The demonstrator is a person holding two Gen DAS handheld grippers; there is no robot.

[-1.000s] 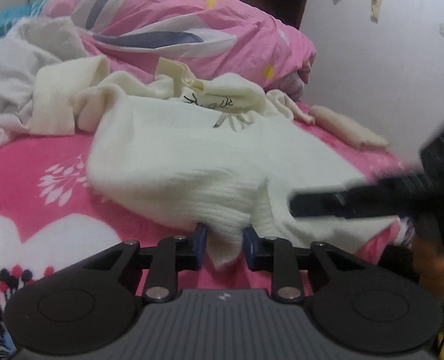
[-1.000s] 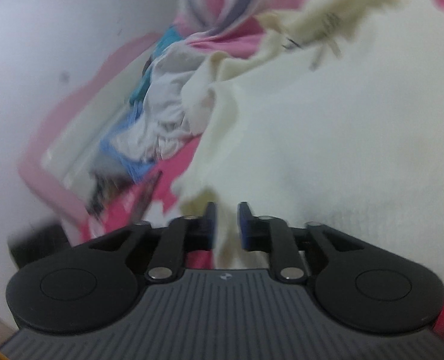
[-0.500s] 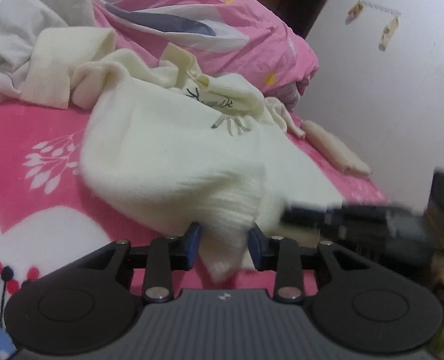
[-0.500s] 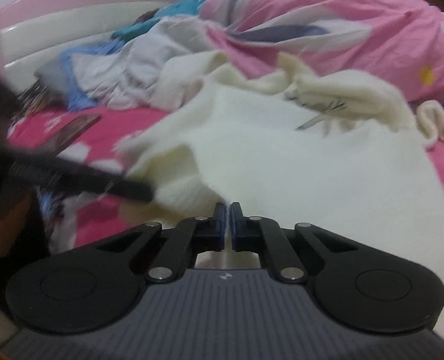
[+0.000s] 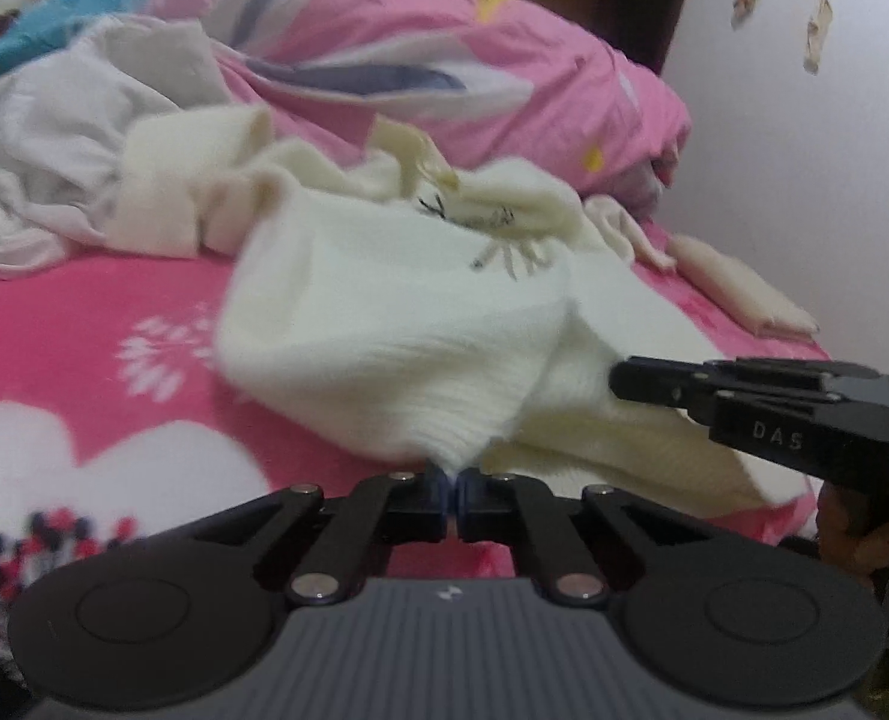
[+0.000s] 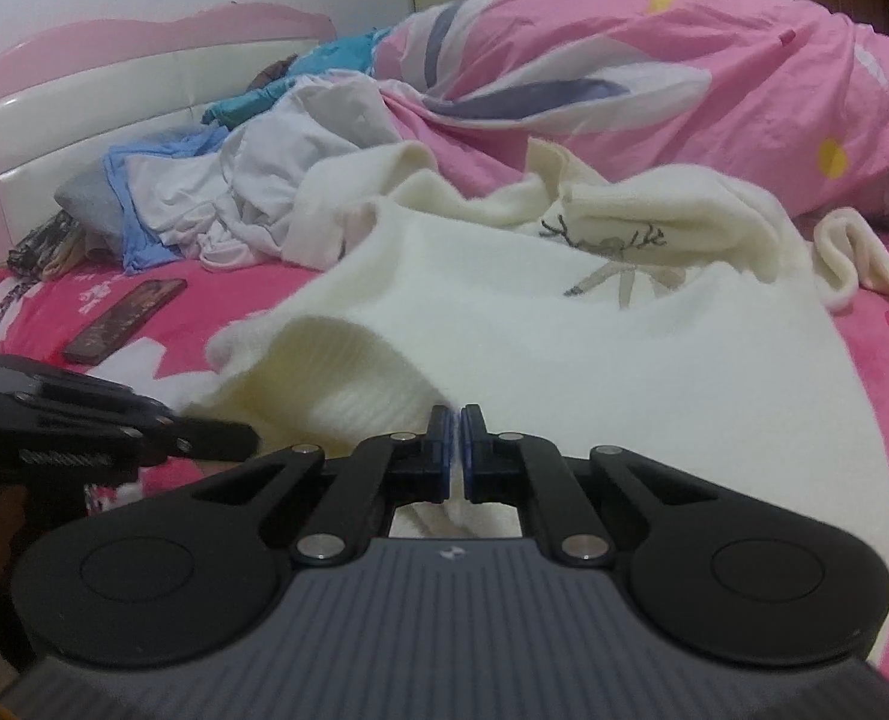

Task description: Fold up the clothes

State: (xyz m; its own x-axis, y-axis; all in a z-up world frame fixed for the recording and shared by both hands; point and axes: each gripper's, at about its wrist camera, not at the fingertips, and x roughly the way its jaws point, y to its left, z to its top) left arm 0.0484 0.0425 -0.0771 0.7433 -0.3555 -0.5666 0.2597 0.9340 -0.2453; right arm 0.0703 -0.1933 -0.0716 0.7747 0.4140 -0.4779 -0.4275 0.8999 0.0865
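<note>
Item: a cream knit sweater (image 5: 384,312) with a grey embroidered reindeer motif (image 6: 615,252).
Place: it is lying spread across the pink floral bedsheet (image 5: 84,324), in front of the pink duvet (image 6: 654,72).
Hem: the ribbed near edge is rising off the bedsheet at two pinched points and sagging in a fold between them.
Upper part: the collar end is lying bunched and crumpled toward the duvet, partly folding over the motif.
Sleeves: one cuff is trailing toward the duvet's right end; another ribbed part is resting against the white clothes pile (image 6: 276,192).
</note>
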